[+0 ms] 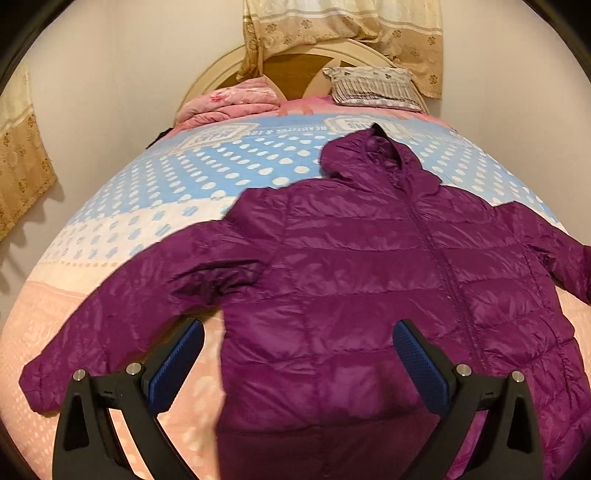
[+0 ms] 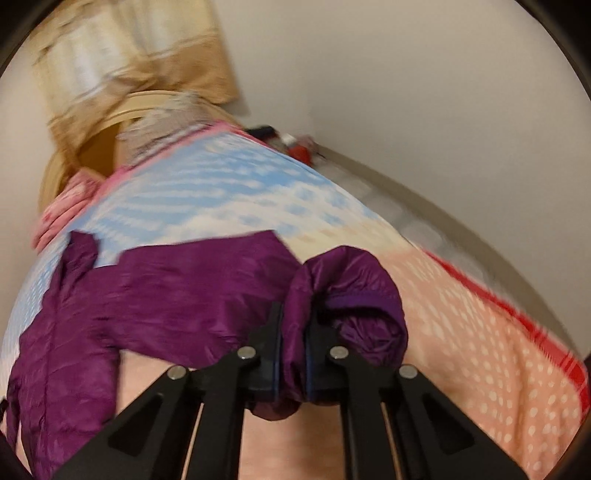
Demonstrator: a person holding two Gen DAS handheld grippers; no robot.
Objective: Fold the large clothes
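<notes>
A purple puffer jacket (image 1: 369, 266) is lying lengthwise ahead on the bed (image 1: 155, 206), the right gripper (image 2: 293, 332) pinching its sleeve cuff (image 2: 347, 295) while the left gripper (image 1: 299, 365) is hovering wide above the hem.

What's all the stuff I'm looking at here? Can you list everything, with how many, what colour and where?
Hooded puffer jacket: one, purple, spread front-up on the bed, zipped.
Jacket sleeve cuff: one, purple, lifted and pinched in the right tool.
Bedspread: one, blue, white and pink with dots, covering the bed.
Folded quilt: one, pink floral, head of the bed, left.
Pillow: one, grey and white patterned, head of the bed, right.
Headboard: one, cream and brown, against the wall.
Curtains: beige floral, above the headboard and on the left wall.
Left tool: black with blue pads, open, over the jacket's lower part.
Right tool: black, shut on the cuff.
</notes>
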